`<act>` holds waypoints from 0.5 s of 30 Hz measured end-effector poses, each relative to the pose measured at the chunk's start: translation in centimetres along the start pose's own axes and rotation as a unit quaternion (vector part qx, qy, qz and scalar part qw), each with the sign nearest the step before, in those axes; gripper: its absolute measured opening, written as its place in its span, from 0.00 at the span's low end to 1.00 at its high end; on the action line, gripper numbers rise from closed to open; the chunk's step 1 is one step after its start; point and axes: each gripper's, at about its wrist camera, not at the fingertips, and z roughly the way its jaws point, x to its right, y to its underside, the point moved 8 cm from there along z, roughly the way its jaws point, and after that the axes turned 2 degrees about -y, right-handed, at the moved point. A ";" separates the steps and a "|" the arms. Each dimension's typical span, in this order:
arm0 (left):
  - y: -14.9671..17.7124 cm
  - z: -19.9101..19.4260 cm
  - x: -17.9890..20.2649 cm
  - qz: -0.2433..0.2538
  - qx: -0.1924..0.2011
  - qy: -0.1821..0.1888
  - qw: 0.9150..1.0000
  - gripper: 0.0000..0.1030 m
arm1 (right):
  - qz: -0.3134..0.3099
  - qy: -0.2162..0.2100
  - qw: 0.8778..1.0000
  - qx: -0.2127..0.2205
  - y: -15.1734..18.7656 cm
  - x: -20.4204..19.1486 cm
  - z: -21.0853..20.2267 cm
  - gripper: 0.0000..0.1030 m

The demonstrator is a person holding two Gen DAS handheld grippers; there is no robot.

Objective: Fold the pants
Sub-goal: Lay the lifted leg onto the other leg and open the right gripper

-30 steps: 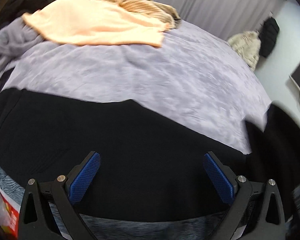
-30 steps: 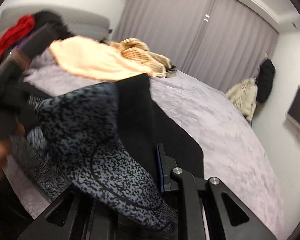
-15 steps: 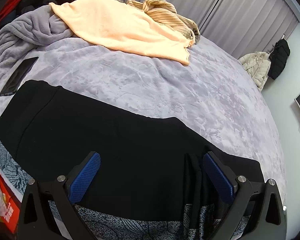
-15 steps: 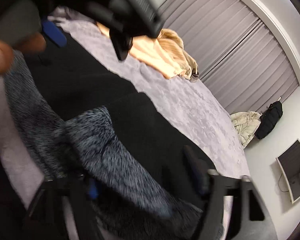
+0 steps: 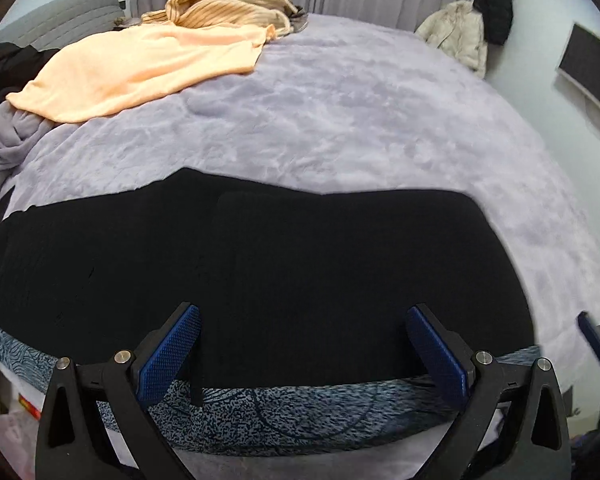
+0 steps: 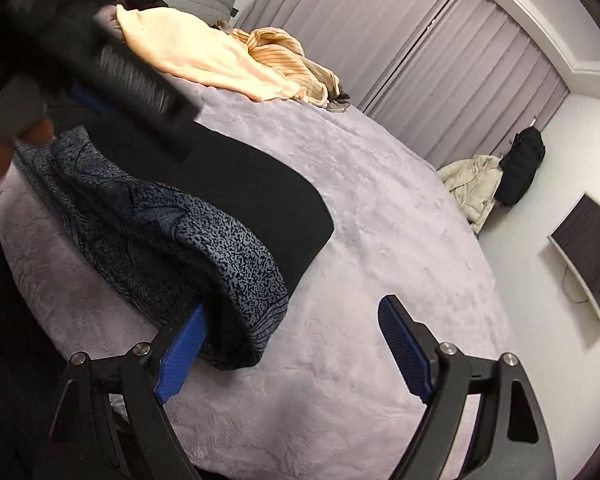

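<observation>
The black pants (image 5: 260, 264) lie folded over on the lilac bed, with their blue-grey speckled band (image 5: 284, 412) along the near edge. My left gripper (image 5: 300, 354) is open just above the near edge of the pants, holding nothing. In the right wrist view the pants (image 6: 228, 184) lie at left, their speckled end (image 6: 204, 252) bunched up. My right gripper (image 6: 290, 344) is open over the bedspread beside that end; its left pad (image 6: 182, 354) touches the fabric. The left gripper's body (image 6: 100, 64) shows blurred at upper left.
A peach garment (image 5: 140, 68) and a striped tan one (image 5: 228, 10) lie at the far side of the bed. A grey blanket (image 5: 4, 140) bunches at left. A cream jacket (image 5: 456, 34), a black bag (image 6: 520, 164) and a wall screen (image 6: 592, 256) stand at right.
My right gripper has let go of the speckled end of the pants and opened. The end now lies on the bed, folded over. The left gripper stayed open and swung right.
</observation>
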 end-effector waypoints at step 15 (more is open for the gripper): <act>0.9 2.4 -2.8 -0.022 -0.013 -0.027 0.999 1.00 | 0.172 -0.211 0.962 0.027 -1.2 6.2 -1.7 0.86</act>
